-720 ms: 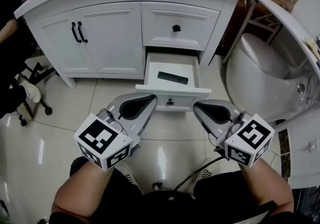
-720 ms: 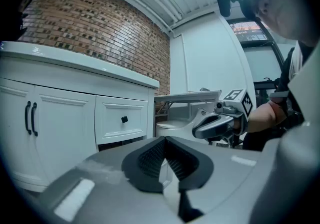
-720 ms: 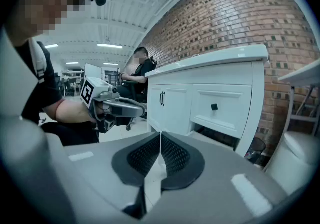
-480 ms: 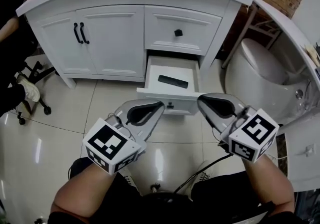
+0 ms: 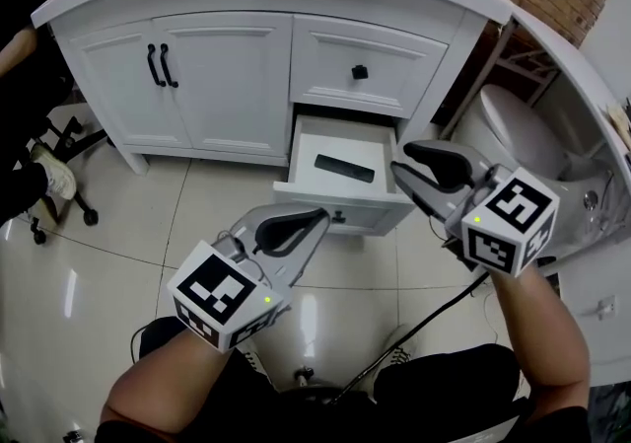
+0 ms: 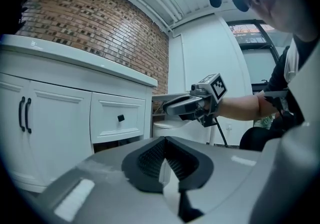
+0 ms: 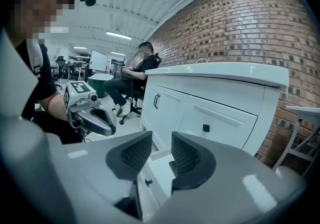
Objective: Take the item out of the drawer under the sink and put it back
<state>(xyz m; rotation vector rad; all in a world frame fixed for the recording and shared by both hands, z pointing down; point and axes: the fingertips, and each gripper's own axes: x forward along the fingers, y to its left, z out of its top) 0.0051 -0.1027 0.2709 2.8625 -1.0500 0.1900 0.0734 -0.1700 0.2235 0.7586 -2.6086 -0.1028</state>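
Note:
The bottom drawer [image 5: 340, 215] of the white vanity stands pulled out. A flat black item [image 5: 344, 169] lies inside on its white floor. My right gripper [image 5: 406, 157] hovers at the drawer's right front corner, open, with nothing between its pads [image 7: 185, 156]. In the right gripper view the drawer [image 7: 156, 167] shows just below and beyond the jaws. My left gripper [image 5: 314, 217] hangs in front of the drawer's face, a little to its left, and its pads [image 6: 150, 157] meet at the tip on nothing. Each gripper sees the other: the right gripper [image 6: 172, 108] and the left gripper [image 7: 102, 123].
The vanity has double doors [image 5: 197, 76] with black handles and a closed upper drawer [image 5: 360, 71] with a black knob. A white toilet [image 5: 523, 135] stands to the right. A seated person [image 7: 136, 71] and a wheeled chair [image 5: 59, 184] are at the left. A black cable [image 5: 434, 318] trails below.
My right gripper has risen and moved forward to the drawer's right front corner. The left gripper has shifted slightly right and stays in front of the drawer. The black item has not moved.

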